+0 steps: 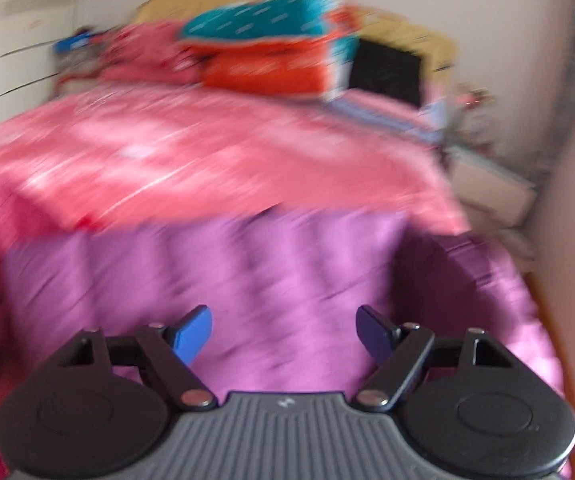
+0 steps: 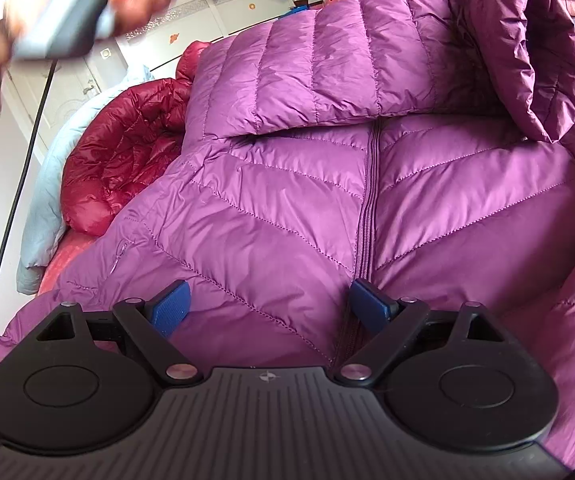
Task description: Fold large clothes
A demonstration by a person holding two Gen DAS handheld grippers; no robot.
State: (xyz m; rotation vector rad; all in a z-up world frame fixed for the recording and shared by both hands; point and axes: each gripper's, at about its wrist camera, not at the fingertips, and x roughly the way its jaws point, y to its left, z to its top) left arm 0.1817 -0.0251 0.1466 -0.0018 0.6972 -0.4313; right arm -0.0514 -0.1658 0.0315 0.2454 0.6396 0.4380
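A purple quilted puffer jacket (image 2: 287, 200) lies front up on the bed, zipper closed, with one sleeve (image 2: 327, 60) folded across its chest and the hood (image 2: 527, 40) at the far right. My right gripper (image 2: 269, 304) is open and empty, just above the jacket's lower front. My left gripper (image 1: 285, 334) is open and empty above the jacket (image 1: 247, 272); that view is blurred by motion. The left gripper, held in a hand, also shows blurred at the top left of the right wrist view (image 2: 67, 12).
A dark red puffer jacket (image 2: 127, 152) and a pale blue cloth (image 2: 43, 200) lie left of the purple one. The pink bedspread (image 1: 191, 152) carries teal and orange pillows (image 1: 271, 48) and a black item (image 1: 387, 68) at the headboard. A black cable (image 2: 11, 200) hangs at left.
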